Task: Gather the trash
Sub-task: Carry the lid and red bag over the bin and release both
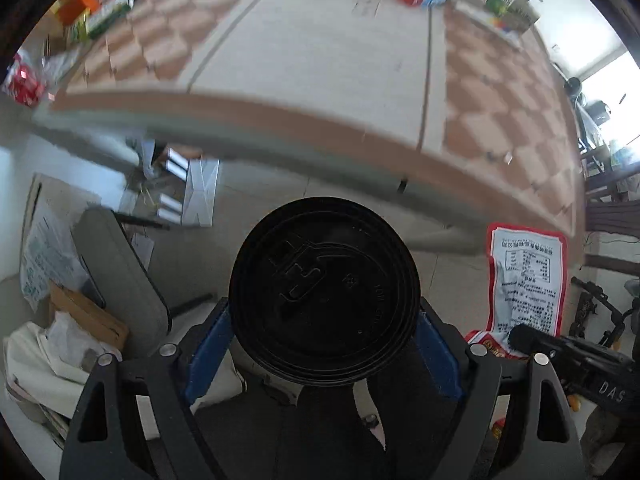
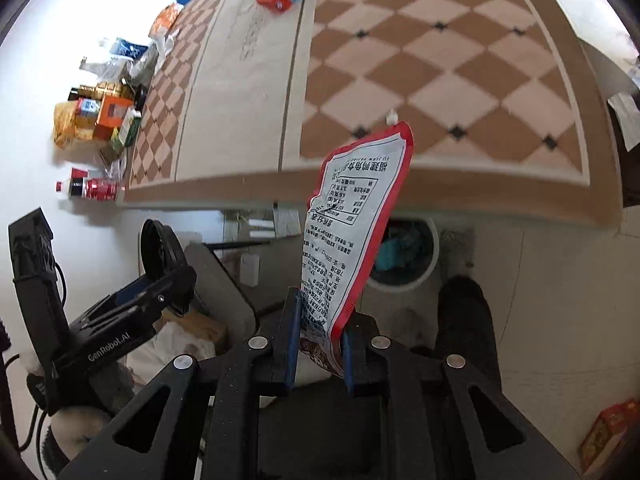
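Black lid (image 1: 324, 300) clamped between left gripper (image 1: 324, 344) pads, snack wrapper (image 2: 352, 236) pinched tight in right gripper (image 2: 320, 344). Both off table (image 2: 440, 72), I'm mid-carry. Bin (image 2: 432, 256) on floor under table edge; next: hover over it, let go.

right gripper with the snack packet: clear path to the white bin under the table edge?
Probably yes. The right gripper is shut on the packet, and the white bin sits open-topped on the floor just beyond it. Nothing lies between; the table edge overhangs part of the bin's far side.
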Demonstrator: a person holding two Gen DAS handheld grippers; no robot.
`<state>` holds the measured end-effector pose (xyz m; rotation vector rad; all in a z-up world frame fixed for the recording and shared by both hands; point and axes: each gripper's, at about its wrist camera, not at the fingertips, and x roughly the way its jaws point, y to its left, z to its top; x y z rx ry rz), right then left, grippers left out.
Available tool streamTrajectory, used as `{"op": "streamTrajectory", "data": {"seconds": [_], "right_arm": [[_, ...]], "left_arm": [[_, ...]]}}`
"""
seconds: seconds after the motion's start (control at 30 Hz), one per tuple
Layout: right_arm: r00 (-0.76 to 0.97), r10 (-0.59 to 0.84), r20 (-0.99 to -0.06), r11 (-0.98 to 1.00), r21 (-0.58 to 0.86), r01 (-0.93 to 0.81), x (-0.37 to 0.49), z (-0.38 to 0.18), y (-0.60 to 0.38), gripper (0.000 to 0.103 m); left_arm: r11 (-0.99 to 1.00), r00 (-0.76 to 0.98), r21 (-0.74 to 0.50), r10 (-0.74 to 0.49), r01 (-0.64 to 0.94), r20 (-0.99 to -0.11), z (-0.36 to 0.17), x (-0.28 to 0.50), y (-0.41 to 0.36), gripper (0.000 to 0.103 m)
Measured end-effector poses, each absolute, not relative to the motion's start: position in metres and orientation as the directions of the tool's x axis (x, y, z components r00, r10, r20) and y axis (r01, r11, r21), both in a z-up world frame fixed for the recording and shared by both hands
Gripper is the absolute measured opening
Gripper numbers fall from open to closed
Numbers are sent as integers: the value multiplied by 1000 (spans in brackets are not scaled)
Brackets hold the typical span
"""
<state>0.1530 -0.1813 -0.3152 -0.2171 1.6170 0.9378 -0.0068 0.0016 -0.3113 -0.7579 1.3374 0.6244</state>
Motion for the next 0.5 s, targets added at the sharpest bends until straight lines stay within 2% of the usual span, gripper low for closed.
{"op": "streamTrajectory", "data": {"seconds": [0.27,0.5], "right_arm": [[-383,208,-900,709,409,-575,107,-448,-212,18],[-383,169,-908,771,364,-523,133,-594,-199,18]], "left_arm": [[540,110,-195,-185,-819,-977,-447,-15,-3,85],[504,87,-230,-292,-833,-952,-583,22,7,88]]}}
